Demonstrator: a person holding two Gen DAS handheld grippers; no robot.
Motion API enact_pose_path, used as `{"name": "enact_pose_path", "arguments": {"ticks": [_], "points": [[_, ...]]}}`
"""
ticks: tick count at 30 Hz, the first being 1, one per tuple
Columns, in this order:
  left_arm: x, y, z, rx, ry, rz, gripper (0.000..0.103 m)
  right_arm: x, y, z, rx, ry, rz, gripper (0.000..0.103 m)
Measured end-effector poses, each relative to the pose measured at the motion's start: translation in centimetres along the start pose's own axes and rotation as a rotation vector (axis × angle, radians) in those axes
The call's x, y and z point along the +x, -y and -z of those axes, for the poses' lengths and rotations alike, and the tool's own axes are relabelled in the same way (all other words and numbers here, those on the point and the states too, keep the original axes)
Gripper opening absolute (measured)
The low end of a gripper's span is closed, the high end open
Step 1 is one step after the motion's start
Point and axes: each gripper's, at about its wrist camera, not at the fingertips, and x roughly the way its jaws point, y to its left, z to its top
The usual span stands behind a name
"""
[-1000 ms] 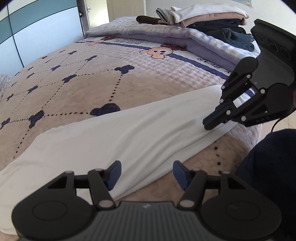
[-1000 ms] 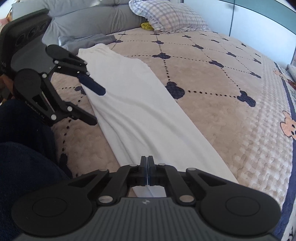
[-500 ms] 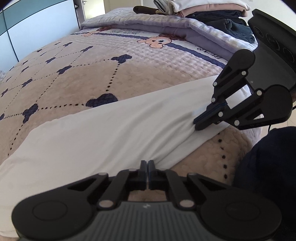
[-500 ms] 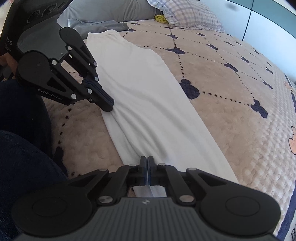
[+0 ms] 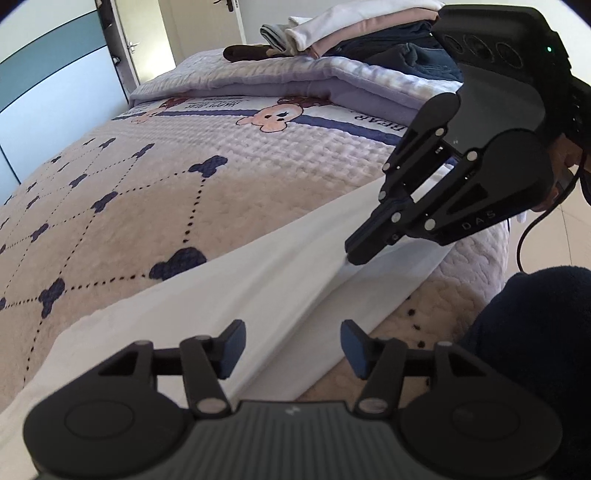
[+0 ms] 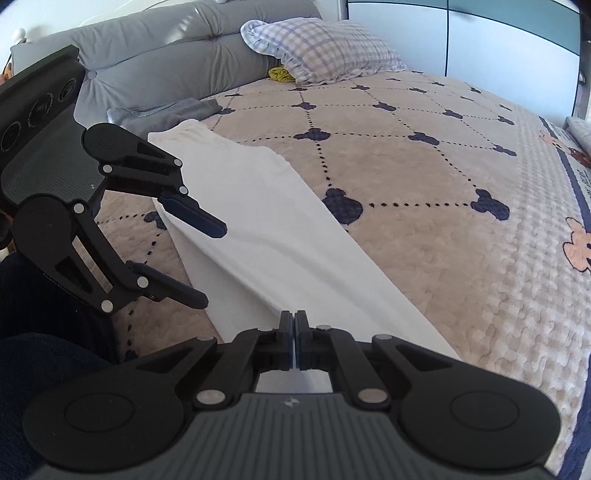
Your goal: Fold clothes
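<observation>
The white garment lay as a long strip on the bed, from upper left to lower centre of the right wrist frame. The right gripper pinched its near end; the left gripper, jaws opening, straddled a raised fold without pressing it.

Bright daylight, sharp, fisheye-warped edges

A home bedroom: a wide bed under a quilted bear-print cover, a checked pillow against a grey padded headboard, folded clothes stacked at its foot, a door beyond.
</observation>
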Motion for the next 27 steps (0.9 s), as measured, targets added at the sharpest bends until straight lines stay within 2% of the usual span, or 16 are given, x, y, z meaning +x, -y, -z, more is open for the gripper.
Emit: {"name": "enact_pose_path", "arguments": {"ticks": [2,4,7,16,20,23,25,27], "points": [[0.7,-0.3,-0.4,-0.008,-0.014,0.007,0.046,0.0,0.0,-0.1,-0.002,0.002,-0.001,0.001],[1.5,-0.8,-0.5,-0.024,-0.039,0.014,0.012,-0.1,-0.1,-0.2,-0.001,0.006,-0.005,0.001],[1.6,-0.8,-0.1,-0.025,-0.053,0.033,0.002,-0.3,-0.1,0.0,0.0,0.008,-0.018,0.001],[0.1,0.1,1.5,0.058,-0.066,0.085,0.001,-0.7,-1.9,1.5,-0.053,-0.036,-0.087,0.001],[0.6,0.0,1.6,0.054,-0.088,0.084,0.003,-0.1,-2.0,1.8,-0.058,-0.065,-0.075,0.001],[0.5,-0.2,1.9,0.045,-0.097,0.086,0.009,0.4,-2.1,2.2,-0.062,-0.089,-0.072,0.001],[-0.3,-0.7,2.4,0.022,-0.089,0.1,0.019,0.7,-2.1,2.5,-0.065,-0.106,-0.071,0.003],[-1.3,-1.4,3.0,-0.008,-0.078,0.114,0.023,0.4,-1.8,2.7,-0.053,-0.105,-0.086,0.005]]}}
